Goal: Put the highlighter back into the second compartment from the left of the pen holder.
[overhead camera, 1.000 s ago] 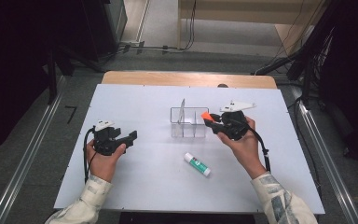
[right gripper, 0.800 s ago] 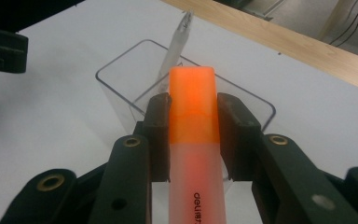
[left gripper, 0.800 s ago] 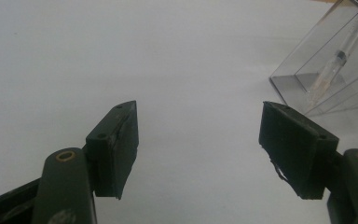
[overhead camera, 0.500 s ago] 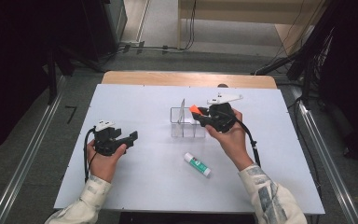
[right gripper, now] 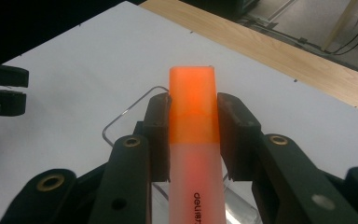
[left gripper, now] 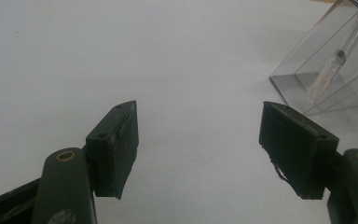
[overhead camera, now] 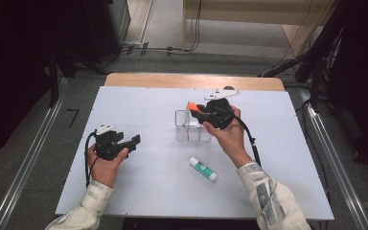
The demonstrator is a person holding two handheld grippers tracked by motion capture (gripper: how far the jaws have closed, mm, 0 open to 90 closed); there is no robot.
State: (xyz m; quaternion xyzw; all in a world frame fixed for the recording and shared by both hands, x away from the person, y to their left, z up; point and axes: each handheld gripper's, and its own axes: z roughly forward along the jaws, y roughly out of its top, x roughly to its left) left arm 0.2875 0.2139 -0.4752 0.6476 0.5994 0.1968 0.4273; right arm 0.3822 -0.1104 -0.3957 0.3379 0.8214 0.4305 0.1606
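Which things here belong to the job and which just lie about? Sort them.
In the job: orange highlighter, clamped in the right gripper; clear organiser under it.
Lying about: glue stick on the table; left gripper, open, idle.

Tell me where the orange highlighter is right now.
The orange highlighter is clamped in the right gripper, right of centre in the high view, held just above the clear organizer.
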